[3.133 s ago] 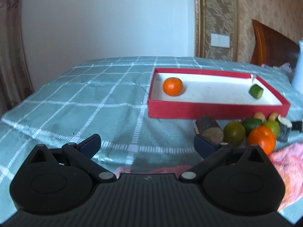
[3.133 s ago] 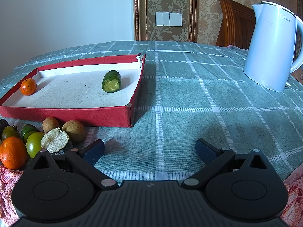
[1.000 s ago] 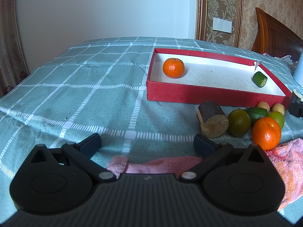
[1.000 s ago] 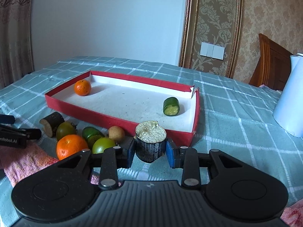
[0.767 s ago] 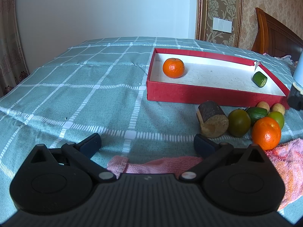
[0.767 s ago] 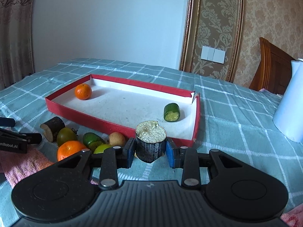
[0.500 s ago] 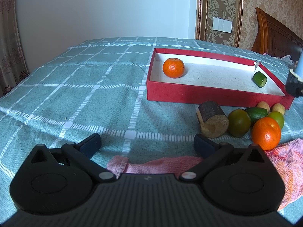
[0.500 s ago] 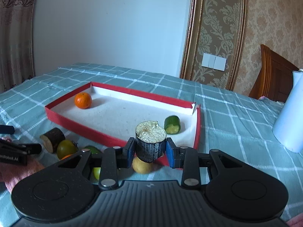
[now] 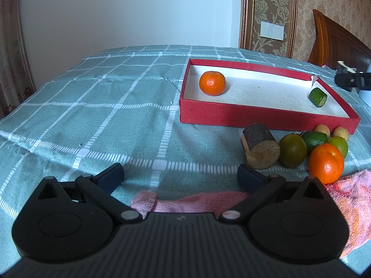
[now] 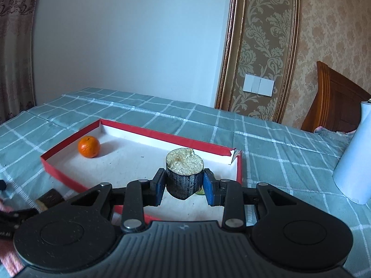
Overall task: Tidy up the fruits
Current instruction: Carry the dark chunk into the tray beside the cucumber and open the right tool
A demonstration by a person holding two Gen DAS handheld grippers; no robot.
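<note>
My right gripper (image 10: 184,184) is shut on a short dark stalk piece (image 10: 183,180) with a pale fibrous cut top, held upright above the near right part of the red tray (image 10: 162,136). In the tray lie an orange (image 10: 88,146) at the far left and a green cut piece (image 9: 318,96) at the right, which the held piece mostly hides in the right wrist view. My left gripper (image 9: 179,173) stands open and holds nothing, low over the cloth. Ahead of it to the right lie a second dark stalk piece (image 9: 259,148), a dark green fruit (image 9: 292,150) and an orange (image 9: 325,163).
A pink towel (image 9: 347,197) lies under and to the right of the left gripper. More green and small tan fruits (image 9: 322,129) sit by the red tray (image 9: 255,118) wall. A white kettle (image 10: 354,157) stands at the right. A wooden headboard (image 10: 336,106) is behind it.
My right gripper has risen and moved forward with the stalk piece, from in front of the tray to above its inside. The left gripper has stayed still.
</note>
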